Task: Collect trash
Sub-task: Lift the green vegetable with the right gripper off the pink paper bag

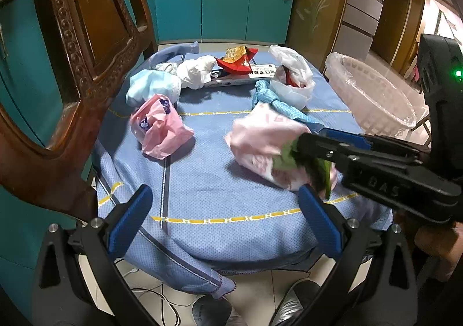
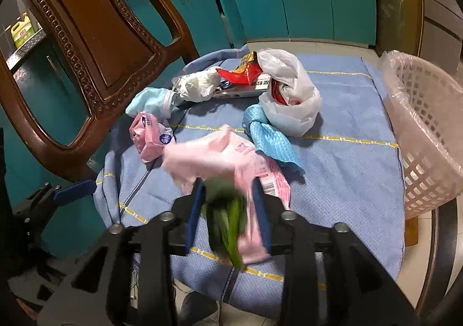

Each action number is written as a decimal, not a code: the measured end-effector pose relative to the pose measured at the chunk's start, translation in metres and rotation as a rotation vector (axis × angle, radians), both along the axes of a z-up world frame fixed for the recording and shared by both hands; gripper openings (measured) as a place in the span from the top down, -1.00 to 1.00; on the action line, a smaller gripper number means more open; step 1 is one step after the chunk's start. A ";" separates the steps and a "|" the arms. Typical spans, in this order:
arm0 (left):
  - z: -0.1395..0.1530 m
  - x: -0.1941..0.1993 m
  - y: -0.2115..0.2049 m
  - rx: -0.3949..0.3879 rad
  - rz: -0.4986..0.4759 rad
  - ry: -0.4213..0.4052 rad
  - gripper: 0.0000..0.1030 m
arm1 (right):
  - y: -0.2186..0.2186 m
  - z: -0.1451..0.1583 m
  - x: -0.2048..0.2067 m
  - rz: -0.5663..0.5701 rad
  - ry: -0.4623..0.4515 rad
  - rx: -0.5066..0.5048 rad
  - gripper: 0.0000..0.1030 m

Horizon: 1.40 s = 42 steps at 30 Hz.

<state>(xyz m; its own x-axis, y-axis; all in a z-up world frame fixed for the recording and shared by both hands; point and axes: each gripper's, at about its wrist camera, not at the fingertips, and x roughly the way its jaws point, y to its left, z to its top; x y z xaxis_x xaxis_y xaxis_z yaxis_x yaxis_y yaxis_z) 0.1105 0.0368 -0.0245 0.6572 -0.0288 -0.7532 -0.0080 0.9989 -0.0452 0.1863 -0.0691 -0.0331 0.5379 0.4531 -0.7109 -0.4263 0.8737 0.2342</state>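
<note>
Your right gripper (image 2: 228,204) straddles a blurred pink bag (image 2: 220,152) with green inside, jaws part-open, grip unclear. Your left gripper (image 1: 225,207) hangs wide, empty, over the bench (image 1: 220,152).

Taking the laundry basket (image 2: 428,135) at the table's (image 1: 220,227) right edge as landmark: left of it on the table sits a knotted bag (image 2: 292,100), with a knotted cloth (image 2: 266,135) just before that bag. Further left lie a snack wrapper (image 2: 246,70), a crumpled tissue (image 2: 199,84) and a face mask (image 2: 150,103). A chair (image 2: 95,45) stands farthest left, beyond the table.
</note>
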 end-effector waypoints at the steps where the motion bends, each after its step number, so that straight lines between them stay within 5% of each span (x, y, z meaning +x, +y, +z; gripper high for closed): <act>1: 0.000 0.000 0.000 0.000 -0.001 0.000 -0.94 | 0.002 -0.001 0.000 0.003 0.000 -0.006 0.22; 19: 0.001 -0.002 0.006 -0.008 0.015 0.000 -0.94 | 0.007 -0.009 -0.021 0.046 0.008 -0.103 0.24; 23: 0.001 -0.002 0.006 0.002 0.010 0.000 -0.94 | 0.008 -0.009 -0.022 0.058 0.020 -0.105 0.46; 36: -0.002 -0.001 0.006 0.000 0.009 0.007 -0.94 | -0.013 0.011 -0.016 0.037 0.038 0.063 0.63; 42: -0.002 0.000 0.003 0.002 0.004 0.009 -0.94 | -0.008 0.003 -0.015 0.031 0.035 0.013 0.56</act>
<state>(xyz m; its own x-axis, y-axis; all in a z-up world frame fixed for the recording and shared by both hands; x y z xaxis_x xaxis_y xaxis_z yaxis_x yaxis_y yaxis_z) 0.1103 0.0403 -0.0265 0.6508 -0.0250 -0.7589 -0.0122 0.9990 -0.0433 0.1718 -0.0774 -0.0301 0.4984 0.4781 -0.7232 -0.4440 0.8572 0.2607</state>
